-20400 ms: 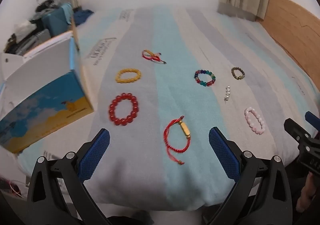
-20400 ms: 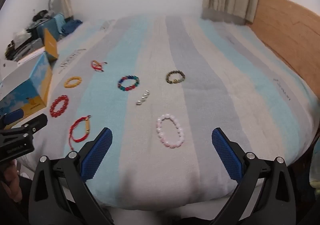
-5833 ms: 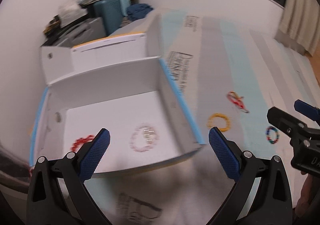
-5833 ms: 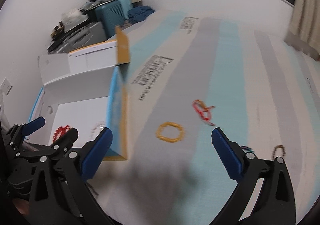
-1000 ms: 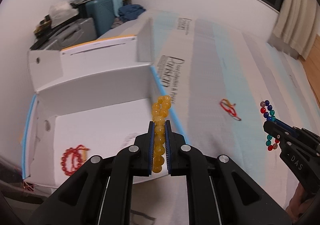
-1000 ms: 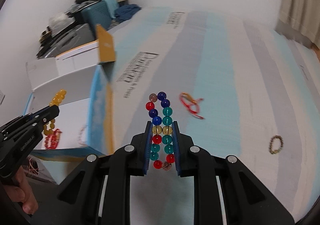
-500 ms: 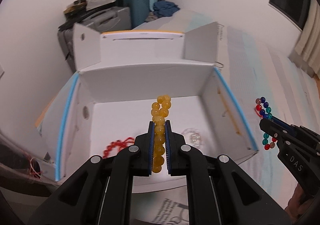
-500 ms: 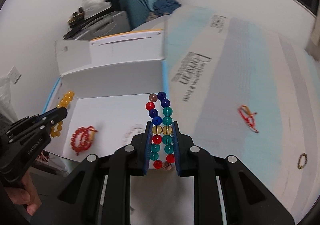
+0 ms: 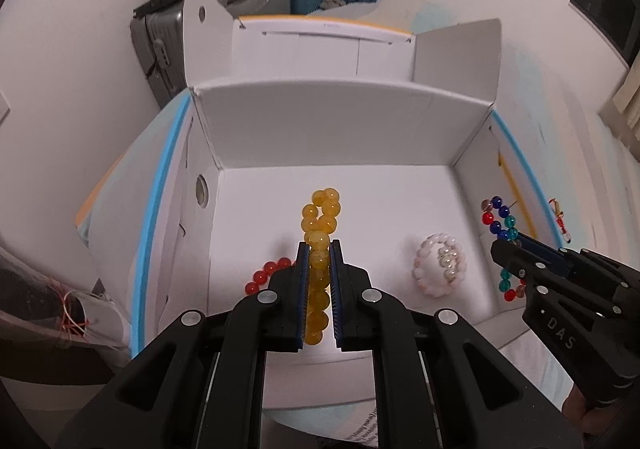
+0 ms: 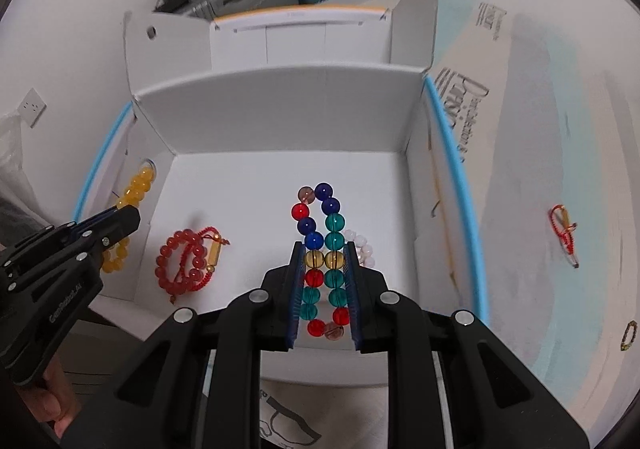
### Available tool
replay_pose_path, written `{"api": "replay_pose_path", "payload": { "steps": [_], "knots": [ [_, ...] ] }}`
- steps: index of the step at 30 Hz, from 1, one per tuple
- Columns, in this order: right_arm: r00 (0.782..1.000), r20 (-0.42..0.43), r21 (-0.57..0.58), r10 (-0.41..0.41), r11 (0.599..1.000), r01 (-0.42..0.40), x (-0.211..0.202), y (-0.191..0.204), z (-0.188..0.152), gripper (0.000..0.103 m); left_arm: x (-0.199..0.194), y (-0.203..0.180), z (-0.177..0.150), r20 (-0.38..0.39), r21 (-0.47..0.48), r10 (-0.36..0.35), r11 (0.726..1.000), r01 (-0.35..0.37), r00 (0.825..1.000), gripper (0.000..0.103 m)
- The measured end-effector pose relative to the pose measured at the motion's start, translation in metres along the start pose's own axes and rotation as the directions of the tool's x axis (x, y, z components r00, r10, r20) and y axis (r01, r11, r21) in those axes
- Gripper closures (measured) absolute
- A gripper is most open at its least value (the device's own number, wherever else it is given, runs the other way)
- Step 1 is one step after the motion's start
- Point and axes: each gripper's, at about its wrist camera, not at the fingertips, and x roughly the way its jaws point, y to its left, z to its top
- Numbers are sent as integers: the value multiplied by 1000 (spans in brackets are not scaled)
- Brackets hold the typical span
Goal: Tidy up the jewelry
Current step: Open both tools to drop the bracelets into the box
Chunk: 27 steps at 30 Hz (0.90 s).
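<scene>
The left gripper (image 9: 319,273) is clamped nearly shut on a yellow bracelet (image 9: 320,225), whose free end pokes up past the pads as a folded loop. The right gripper (image 10: 323,277) is pinched on a multicolour bracelet (image 10: 320,233), its two strands of beads squeezed side by side between the pads. Both hang over the open white box (image 10: 280,117), inside its walls, the yellow one to the left and the multicolour one to the right.

On the box floor lie a red bracelet (image 10: 180,261) with a red cord bracelet (image 10: 214,249) across it on the left, and a pink bracelet (image 9: 440,269) with small pearls (image 9: 448,257) in its middle on the right. Still out on the striped bed (image 10: 540,169) are a red string bracelet (image 10: 564,229) and, nearer, a dark bead bracelet (image 10: 630,335).

These bracelets look light and floppy: hard round beads on a slack or stretchy string, so they fold flat when squeezed and the beads may roll or slip on the pads. Pinching across both strands, as here, seems the sound hold. Glassy beads could chip if dropped from high up, so a low release over a bare patch of floor looks wise.
</scene>
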Motion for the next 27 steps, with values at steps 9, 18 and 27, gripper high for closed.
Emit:
{"api": "replay_pose_path", "payload": {
  "steps": [9,18,27],
  "knots": [
    [997,-71,-8,-20,1000,20,41,4,2,85,40,6,-5,-77,4,17,1000,-17,997,94],
    [996,-89,-12,-17,1000,16,59,7,5,85,59,12,-9,-114,8,34,999,-33,993,94],
    [997,-79,-22,-17,1000,16,55,7,4,85,58,9,-11,-119,9,44,999,-43,992,94]
  ]
}}
